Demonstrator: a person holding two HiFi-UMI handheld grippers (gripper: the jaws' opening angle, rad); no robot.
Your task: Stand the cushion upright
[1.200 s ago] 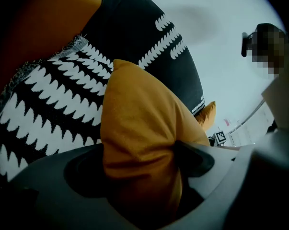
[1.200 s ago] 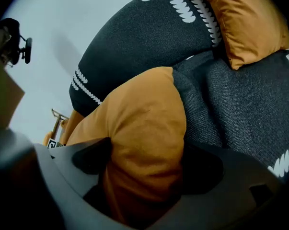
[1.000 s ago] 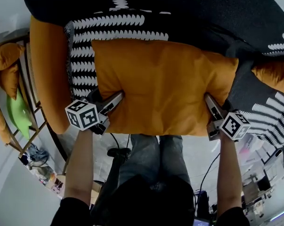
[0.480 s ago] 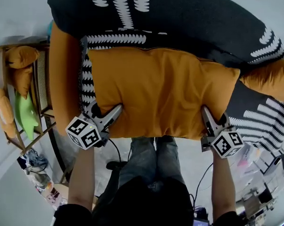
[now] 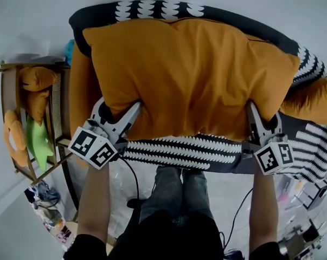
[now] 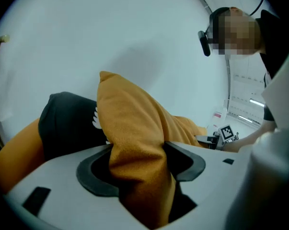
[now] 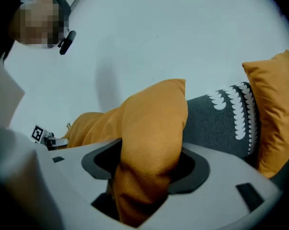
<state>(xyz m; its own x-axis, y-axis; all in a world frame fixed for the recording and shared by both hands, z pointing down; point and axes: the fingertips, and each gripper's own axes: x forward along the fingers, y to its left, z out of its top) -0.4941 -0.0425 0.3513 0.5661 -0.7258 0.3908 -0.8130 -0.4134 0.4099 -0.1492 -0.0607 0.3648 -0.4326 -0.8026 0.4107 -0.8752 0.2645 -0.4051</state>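
A big orange cushion (image 5: 190,75) is held up over the sofa seat, its top edge against the black patterned backrest (image 5: 152,8). My left gripper (image 5: 128,115) is shut on the cushion's lower left corner. My right gripper (image 5: 255,115) is shut on the lower right corner. In the left gripper view the orange fabric (image 6: 134,133) is bunched between the jaws of the left gripper (image 6: 139,169). The right gripper view shows the same fold (image 7: 154,128) pinched in the right gripper (image 7: 144,169). Both pairs of jaws have just been closing, then easing open a little, with the cushion still between them.
Under the cushion lies a black seat cover with white leaf rows (image 5: 179,148). An orange sofa arm (image 5: 79,91) stands at the left and a second orange cushion (image 5: 315,99) at the right. A wooden rack (image 5: 33,118) with orange and green cushions stands far left. A white wall is behind.
Both grippers have risen with the cushion. It went from lying flat on the seat to raised against the backrest, and the patterned seat now shows beneath it.
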